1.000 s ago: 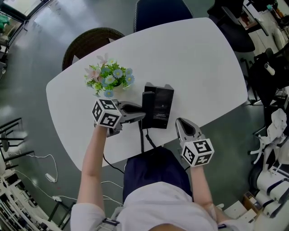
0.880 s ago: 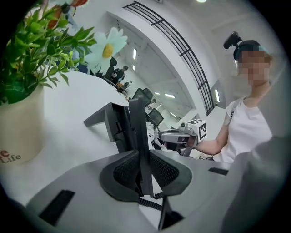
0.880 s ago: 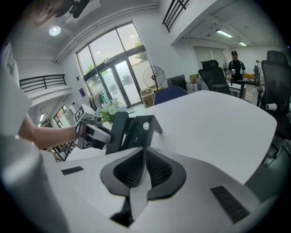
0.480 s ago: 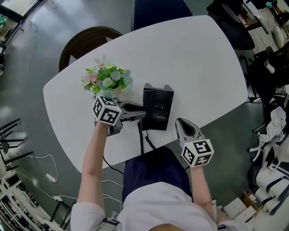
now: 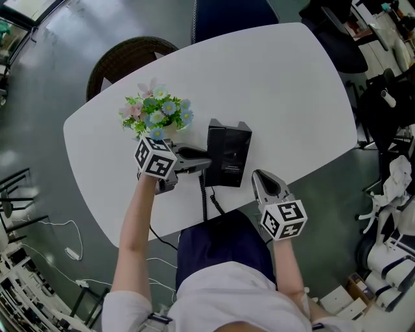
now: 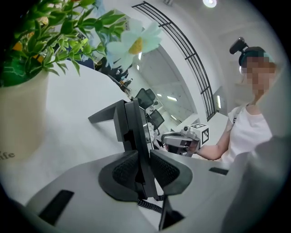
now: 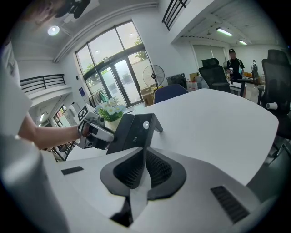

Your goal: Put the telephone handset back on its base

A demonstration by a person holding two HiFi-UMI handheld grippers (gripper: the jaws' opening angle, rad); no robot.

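Observation:
A black telephone base stands near the front edge of the white table. The handset lies along the base's left side. My left gripper reaches in from the left, and its pads hold the thin black handset between them while the jaws are opening. A coiled cord hangs below the jaws. My right gripper hovers off the table's front edge, right of the phone, shut with nothing in it. From there the telephone shows ahead of the right gripper.
A white pot of flowers stands just left of the phone, close behind my left gripper. The phone cord runs over the front table edge. A wicker chair and a blue chair stand at the far side.
The handset has settled closer against the base's left side, and the left gripper has stayed on it. The right gripper has not moved.

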